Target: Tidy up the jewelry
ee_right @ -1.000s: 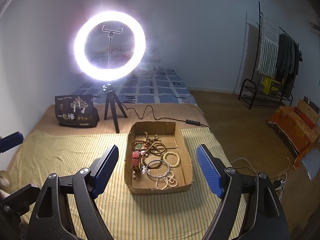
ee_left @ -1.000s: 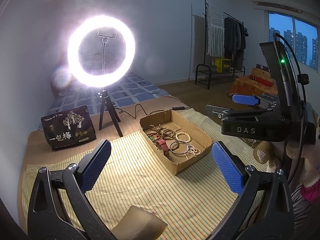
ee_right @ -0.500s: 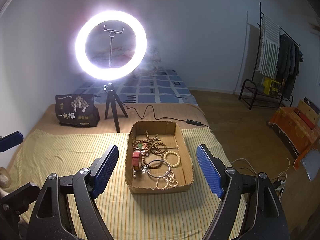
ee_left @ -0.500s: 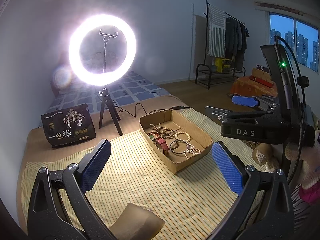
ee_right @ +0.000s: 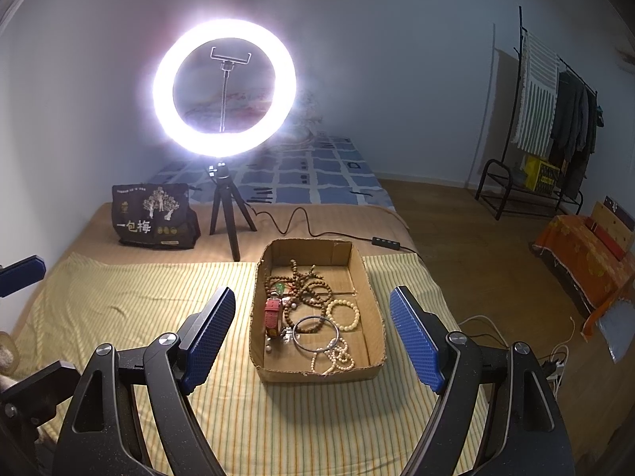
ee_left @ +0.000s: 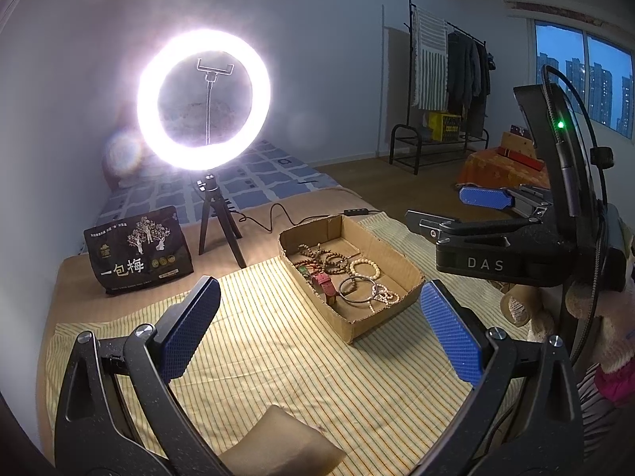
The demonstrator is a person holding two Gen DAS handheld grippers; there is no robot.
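Left wrist view: the left gripper [ee_left: 321, 327] hangs above the striped yellow cloth [ee_left: 278, 357], its blue pads spread wide with nothing between them. A shallow cardboard box [ee_left: 381, 317] ahead holds all the visible jewelry: brown bead strands [ee_left: 321, 260], a cream bead bracelet [ee_left: 365, 267], a red watch strap [ee_left: 322, 281] and a metal bangle [ee_left: 357, 289]. The right gripper [ee_left: 456, 218] is held level beyond the box, probably clear of it; its opening cannot be judged here. A ring light [ee_left: 204, 99] on a tripod faces the cloth, evidently to light the work.

Right wrist view: the right gripper [ee_right: 313, 335] is aimed straight at the cardboard box [ee_right: 317, 375], wide open and empty. The pieces lie tangled together inside, which suits either jewelry gathered in or jewelry awaiting sorting.
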